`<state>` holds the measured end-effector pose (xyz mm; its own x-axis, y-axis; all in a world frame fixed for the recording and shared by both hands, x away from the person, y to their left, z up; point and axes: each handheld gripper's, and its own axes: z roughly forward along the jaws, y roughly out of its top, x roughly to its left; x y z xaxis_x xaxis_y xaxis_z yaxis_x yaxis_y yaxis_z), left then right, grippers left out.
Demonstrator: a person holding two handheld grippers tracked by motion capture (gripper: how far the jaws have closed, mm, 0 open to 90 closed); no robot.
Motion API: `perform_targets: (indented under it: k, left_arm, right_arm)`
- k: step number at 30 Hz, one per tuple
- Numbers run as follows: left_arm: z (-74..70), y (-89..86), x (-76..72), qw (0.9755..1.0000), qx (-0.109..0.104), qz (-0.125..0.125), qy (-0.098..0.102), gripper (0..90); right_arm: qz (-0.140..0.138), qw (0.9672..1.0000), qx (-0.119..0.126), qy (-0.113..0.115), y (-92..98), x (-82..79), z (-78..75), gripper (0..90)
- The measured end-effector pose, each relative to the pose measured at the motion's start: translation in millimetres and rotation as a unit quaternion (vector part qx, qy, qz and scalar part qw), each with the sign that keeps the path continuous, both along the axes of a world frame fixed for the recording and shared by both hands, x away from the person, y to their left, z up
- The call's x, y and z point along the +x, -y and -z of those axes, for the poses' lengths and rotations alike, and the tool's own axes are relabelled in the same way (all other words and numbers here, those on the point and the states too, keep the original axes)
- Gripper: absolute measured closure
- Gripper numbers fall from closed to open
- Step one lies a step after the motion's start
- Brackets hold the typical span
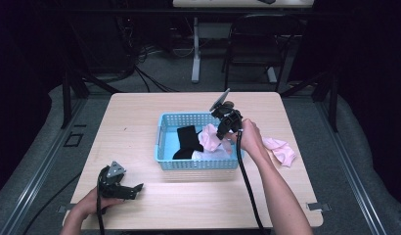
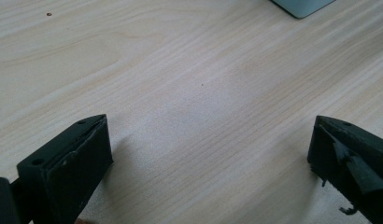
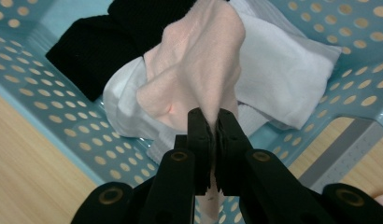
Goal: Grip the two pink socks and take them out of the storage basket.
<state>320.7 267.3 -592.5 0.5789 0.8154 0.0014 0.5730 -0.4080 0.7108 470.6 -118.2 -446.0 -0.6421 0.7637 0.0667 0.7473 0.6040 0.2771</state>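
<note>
where the light wooden table (image 1: 189,196) carries a blue perforated basket (image 1: 198,164) near its middle, the right gripper (image 1: 223,133) sits over the basket's right half, jaws pinched tight on a pink cloth (image 3: 199,70). in the right gripper view that cloth hangs from the jaws above a white cloth (image 3: 283,70) and a black cloth (image 3: 101,42), both lying inside the basket. a second pink cloth (image 1: 281,151) lies on the table just right of the basket. the left gripper (image 1: 132,188) rests low at the table's near left, well apart from the basket, jaws spread wide with bare wood between them.
</note>
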Motion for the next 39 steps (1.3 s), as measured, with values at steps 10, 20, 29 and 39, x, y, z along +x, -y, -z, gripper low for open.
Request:
perform_targets:
  k: [10,20,29,39]
  left_arm:
    - [0.0,0.0,0.0,1.0,0.0,0.0,0.0,0.0]
    - [0.0,0.0,0.0,1.0,0.0,0.0,0.0,0.0]
    - [0.0,0.0,0.0,1.0,0.0,0.0,0.0,0.0]
    - [0.0,0.0,0.0,1.0,0.0,0.0,0.0,0.0]
  right_arm:
    - [-0.007,0.9999,0.004,0.011,4.3,-5.5,-25.6,86.1]
    - [-0.006,0.9997,0.017,0.016,12.2,-10.9,-45.3,86.0]
    - [-0.008,0.9989,0.019,0.041,18.4,-19.6,-72.0,86.0]
    - [0.017,0.9984,0.018,0.05,46.3,-25.3,-93.7,86.1]
